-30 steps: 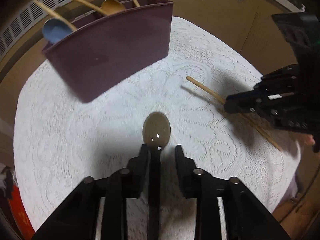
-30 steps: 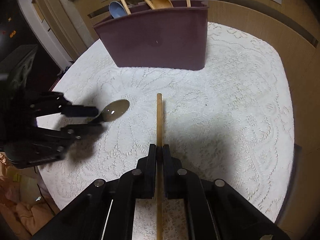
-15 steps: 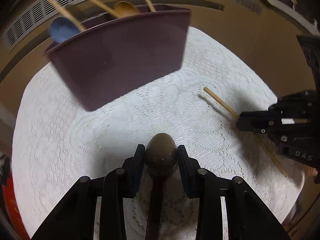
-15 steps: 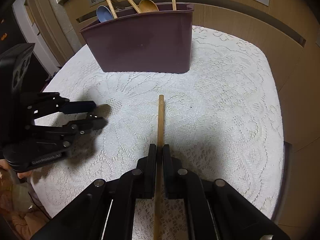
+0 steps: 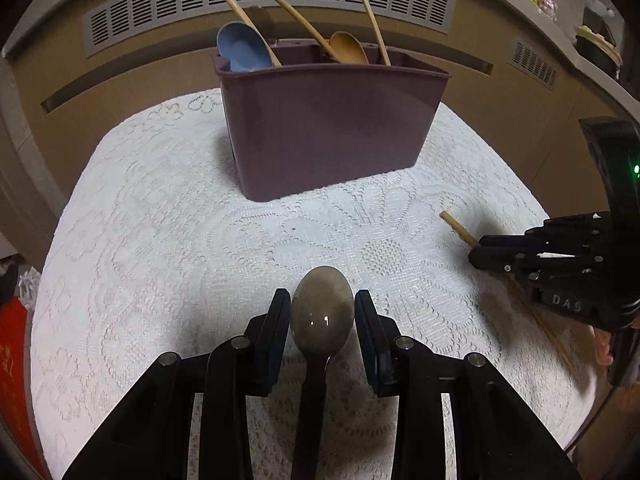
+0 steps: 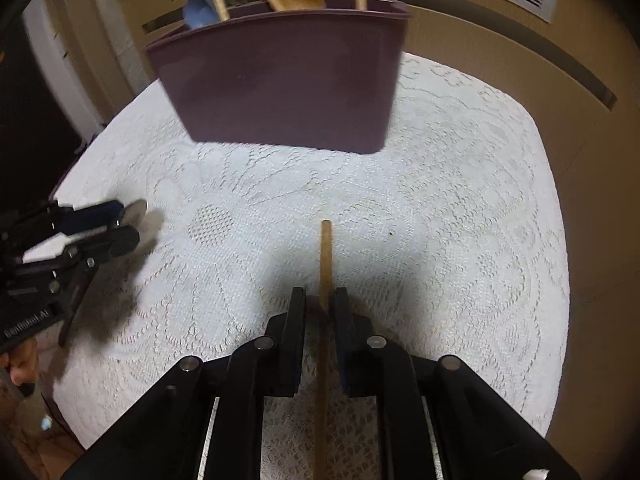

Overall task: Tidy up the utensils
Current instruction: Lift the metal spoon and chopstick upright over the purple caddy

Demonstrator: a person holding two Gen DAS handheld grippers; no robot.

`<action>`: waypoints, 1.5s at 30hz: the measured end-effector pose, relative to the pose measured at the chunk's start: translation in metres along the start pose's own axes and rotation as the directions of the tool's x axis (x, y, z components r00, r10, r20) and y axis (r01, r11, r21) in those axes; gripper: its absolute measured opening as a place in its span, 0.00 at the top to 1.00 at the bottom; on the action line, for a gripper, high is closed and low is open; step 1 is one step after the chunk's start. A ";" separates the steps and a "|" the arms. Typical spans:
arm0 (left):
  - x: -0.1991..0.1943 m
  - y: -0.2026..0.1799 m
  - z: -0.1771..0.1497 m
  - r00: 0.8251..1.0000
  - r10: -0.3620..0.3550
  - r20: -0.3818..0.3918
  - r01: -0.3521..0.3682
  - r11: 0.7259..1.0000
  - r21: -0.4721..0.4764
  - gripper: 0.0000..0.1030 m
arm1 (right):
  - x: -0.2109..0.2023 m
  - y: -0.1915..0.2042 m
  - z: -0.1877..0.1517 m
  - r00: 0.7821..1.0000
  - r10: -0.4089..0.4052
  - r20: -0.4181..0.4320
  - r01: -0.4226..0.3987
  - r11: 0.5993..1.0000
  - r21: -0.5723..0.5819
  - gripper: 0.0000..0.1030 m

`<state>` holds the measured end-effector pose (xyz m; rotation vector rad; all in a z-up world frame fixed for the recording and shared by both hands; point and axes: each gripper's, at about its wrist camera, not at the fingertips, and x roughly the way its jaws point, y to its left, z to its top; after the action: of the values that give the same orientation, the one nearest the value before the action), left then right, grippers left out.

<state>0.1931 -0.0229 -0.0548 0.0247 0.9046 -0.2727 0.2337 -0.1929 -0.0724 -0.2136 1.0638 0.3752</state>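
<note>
A purple utensil bin (image 5: pixel 332 128) stands at the back of the white lace table; it also shows in the right wrist view (image 6: pixel 280 80). It holds a blue spoon (image 5: pixel 240 48), a tan wooden spoon (image 5: pixel 348 46) and a wooden stick. My left gripper (image 5: pixel 322 308) is open, its fingers either side of the bowl of a dark brown spoon (image 5: pixel 320 320), not pressing it. My right gripper (image 6: pixel 320 304) has its fingers slightly apart around a wooden stick (image 6: pixel 325 264) whose tip points at the bin. The right gripper (image 5: pixel 484 252) shows at the right of the left wrist view.
The white lace cloth (image 5: pixel 160 240) covers a round table. Wooden cabinets with grey vent grilles (image 5: pixel 260 4) stand behind the bin. The left gripper (image 6: pixel 120 228) shows at the left edge of the right wrist view. Something red (image 5: pixel 12 360) lies beyond the table's left edge.
The left gripper slid forward along the dark spoon from its handle to its bowl. The right gripper's fingers, tight on the stick before, now stand slightly apart, and it moved closer to the bin.
</note>
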 end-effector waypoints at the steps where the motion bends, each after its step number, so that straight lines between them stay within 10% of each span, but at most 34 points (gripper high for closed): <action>1: -0.001 0.000 0.000 1.000 -0.002 0.002 0.002 1.000 -0.003 0.67 | -0.001 0.002 -0.001 1.000 -0.008 0.002 0.008 1.000 -0.010 0.91; 16: -0.068 0.000 0.016 0.981 -0.083 0.174 0.092 0.995 -0.047 0.67 | -0.095 0.001 -0.009 0.972 0.017 0.232 -0.032 0.998 0.060 0.94; 20: -0.115 -0.001 0.043 0.945 -0.119 0.305 0.136 0.990 -0.035 0.67 | -0.143 0.004 0.001 0.929 0.013 0.370 -0.035 0.998 0.053 0.94; 31: -0.227 -0.004 0.168 0.758 -0.140 0.637 0.131 0.989 0.062 0.68 | -0.275 0.003 0.118 0.685 -0.048 0.727 0.025 0.999 0.042 0.94; 34: -0.233 -0.001 0.193 0.739 -0.143 0.658 0.133 0.989 0.066 0.68 | -0.284 0.001 0.150 0.641 -0.059 0.765 0.030 0.998 0.052 0.94; 40: -0.225 0.008 0.210 0.718 -0.116 0.686 0.107 0.993 0.057 0.68 | -0.267 0.002 0.184 0.621 -0.048 0.783 0.027 0.999 0.039 0.94; 45: -0.194 0.013 0.211 0.742 -0.118 0.660 0.114 0.992 0.049 0.68 | -0.237 -0.002 0.190 0.641 -0.056 0.766 0.032 0.998 0.047 0.94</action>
<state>0.2459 0.0044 0.2262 -0.1212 0.1855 -0.3692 0.2867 -0.1751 0.2262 -0.0328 0.2021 0.3540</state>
